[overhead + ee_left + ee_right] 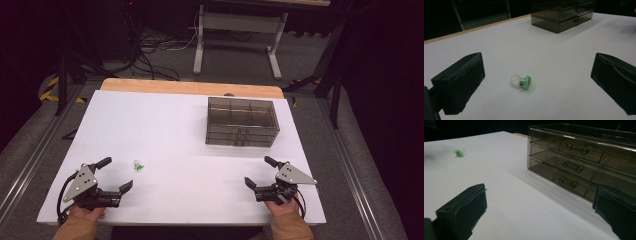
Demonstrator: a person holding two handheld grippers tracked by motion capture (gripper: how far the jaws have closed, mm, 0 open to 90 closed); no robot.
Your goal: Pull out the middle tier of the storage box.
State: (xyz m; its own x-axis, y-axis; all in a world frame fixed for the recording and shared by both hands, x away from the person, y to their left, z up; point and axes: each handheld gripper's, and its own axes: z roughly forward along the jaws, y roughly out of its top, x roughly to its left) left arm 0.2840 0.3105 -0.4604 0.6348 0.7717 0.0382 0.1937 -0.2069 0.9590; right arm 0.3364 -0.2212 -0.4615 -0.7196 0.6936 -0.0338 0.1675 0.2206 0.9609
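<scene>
A small clear ring with a green top [138, 165] lies on the white table [170, 130], left of centre near the front. In the left gripper view the ring [521, 82] rests on the table ahead of the wide-apart jaws. My left gripper [116, 173] is open, just left of the ring and not touching it. A smoky transparent drawer box [242, 121] stands at the back right, its drawers closed. My right gripper [261, 171] is open near the front right, with the drawer box [584, 160] ahead of it and the ring [459, 153] far off.
The table's far edge is a bare wooden strip [192, 87]. Behind it, on the floor, stand a grey table frame [239, 35] and loose cables [145, 55]. Dark stands flank both sides.
</scene>
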